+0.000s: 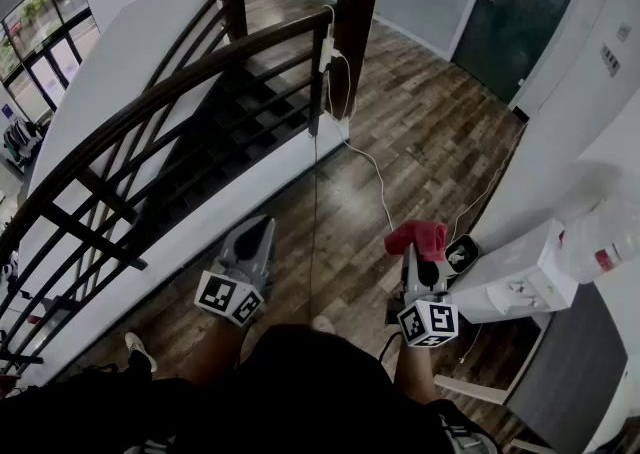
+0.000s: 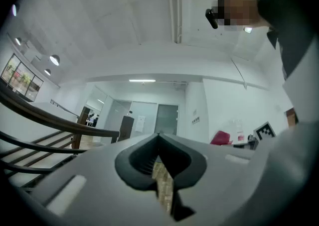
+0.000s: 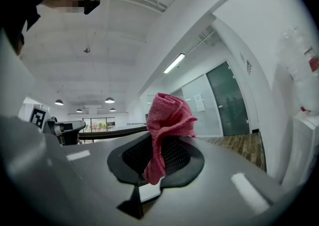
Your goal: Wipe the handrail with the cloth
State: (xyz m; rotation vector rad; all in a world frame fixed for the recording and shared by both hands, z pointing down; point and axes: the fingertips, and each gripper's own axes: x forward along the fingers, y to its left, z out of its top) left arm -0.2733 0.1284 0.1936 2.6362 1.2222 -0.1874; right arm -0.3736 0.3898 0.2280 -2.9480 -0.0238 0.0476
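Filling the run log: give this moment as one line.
right gripper: shut on cloth | left gripper: shut, empty | handrail: not touched

I see cloth (image 3: pixel 167 120) pink-red | handrail (image 1: pixel 150 102) dark brown | floor (image 1: pixel 430 132) brown wood planks | door (image 1: pixel 515 2) dark green | walls (image 1: pixel 590 122) white

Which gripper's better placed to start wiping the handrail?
Right. The right gripper is shut on the red cloth; the left gripper is shut and empty, though it sits nearer the handrail.
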